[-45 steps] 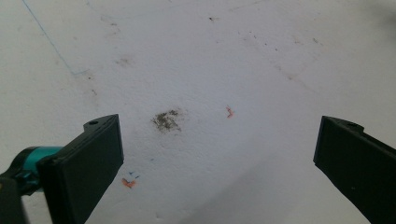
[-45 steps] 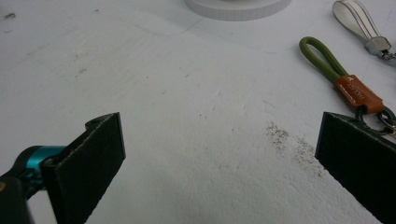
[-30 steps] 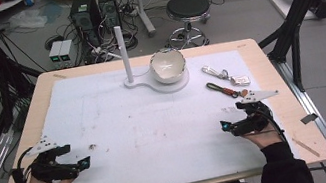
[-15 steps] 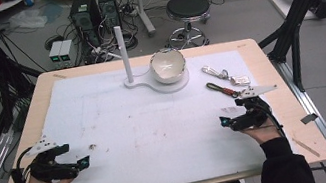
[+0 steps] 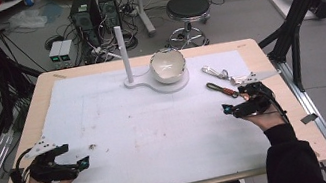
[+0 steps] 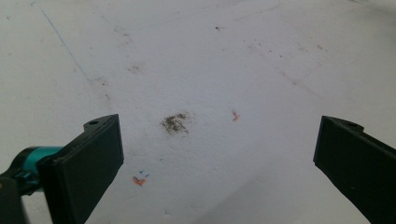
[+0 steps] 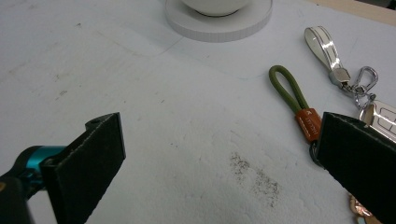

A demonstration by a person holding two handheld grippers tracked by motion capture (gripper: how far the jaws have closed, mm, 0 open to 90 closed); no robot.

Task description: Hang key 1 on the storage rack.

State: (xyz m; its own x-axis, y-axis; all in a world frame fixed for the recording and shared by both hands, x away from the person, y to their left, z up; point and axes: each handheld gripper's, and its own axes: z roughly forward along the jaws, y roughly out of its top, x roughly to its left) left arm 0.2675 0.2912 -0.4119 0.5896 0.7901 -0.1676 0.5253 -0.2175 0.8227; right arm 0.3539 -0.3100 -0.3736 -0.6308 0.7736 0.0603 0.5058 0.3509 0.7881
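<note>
On the table's near right edge, right gripper (image 5: 237,108): held low over the white mat (image 5: 156,123) in the person's right hand, jaws spread wide with nothing between them.
Right gripper view: the right gripper (image 7: 219,163) shows both black jaws standing far apart over bare mat and a faint dark smudge (image 7: 254,175).
Green key loop (image 7: 287,93): lies flat on the mat just beside the right jaw; its orange tag (image 7: 308,123) sits at the jaw's edge, whether touching it I cannot tell.
Same loop from above: the green key loop (image 5: 221,89) lies just to the far side of the right gripper, on the right part of the mat.
Silver key strap (image 7: 324,49): farther off and to the right of the green loop, with a metal clip (image 7: 362,81) at its near end.
White bowl (image 5: 167,64): on a round white stand (image 5: 170,84) at the far middle of the table, a thin white post (image 5: 123,53) upright to its left.
Left gripper (image 5: 75,167): near left corner, held in the left hand, well apart from the keys.
Left gripper view: the left gripper (image 6: 219,158) has its jaws wide, empty, above a stained patch (image 6: 175,122) of mat.
</note>
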